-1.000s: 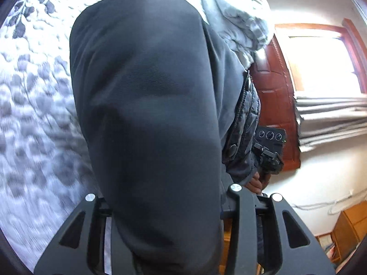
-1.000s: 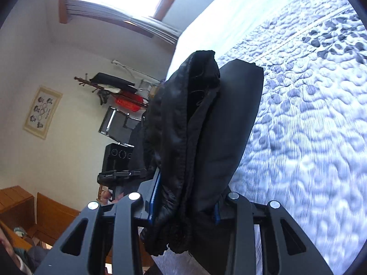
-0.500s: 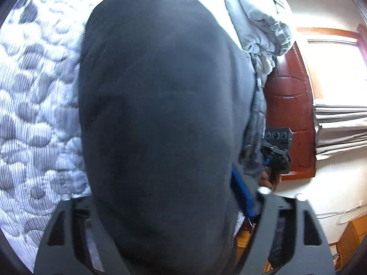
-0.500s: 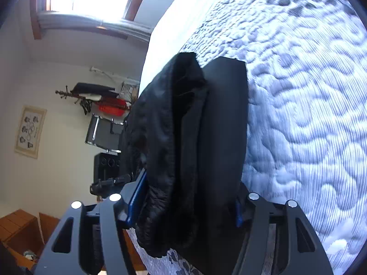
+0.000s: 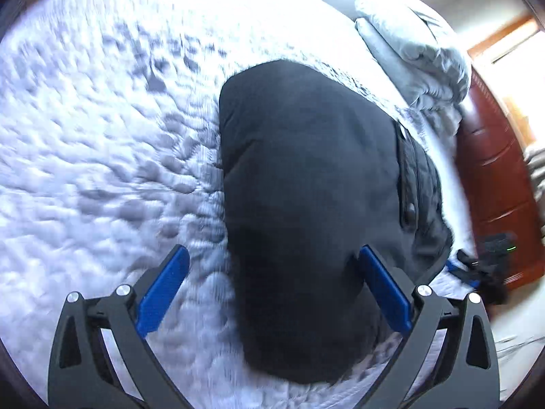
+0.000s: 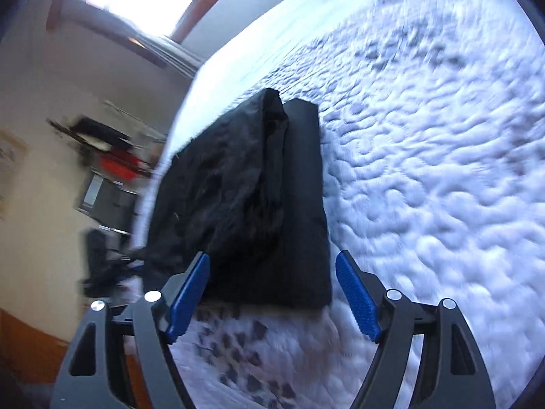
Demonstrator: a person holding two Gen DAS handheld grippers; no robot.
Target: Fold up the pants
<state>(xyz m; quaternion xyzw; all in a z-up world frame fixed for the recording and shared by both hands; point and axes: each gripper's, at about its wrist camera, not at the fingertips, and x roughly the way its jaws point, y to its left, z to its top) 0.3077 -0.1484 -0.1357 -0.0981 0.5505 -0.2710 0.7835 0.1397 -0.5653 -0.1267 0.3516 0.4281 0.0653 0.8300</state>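
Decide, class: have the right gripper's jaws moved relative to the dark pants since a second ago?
Yes. The right gripper jaws, earlier clamped on the pants, are opening, clear of the fabric, which lies on the quilted bed.

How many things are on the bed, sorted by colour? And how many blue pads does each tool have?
Dark things: 1, the folded pants
Light grey things: 1, the bunched-up blanket at the far end
Blue pads: 2 on the left tool, 2 on the right tool, both opening, pants not pinched
Total: 2 things on the bed, 4 pads

Both grippers [image 5: 272, 266] [image 6: 272, 272] opening, pants [image 5: 306, 221] released onto bed [image 5: 102, 170].
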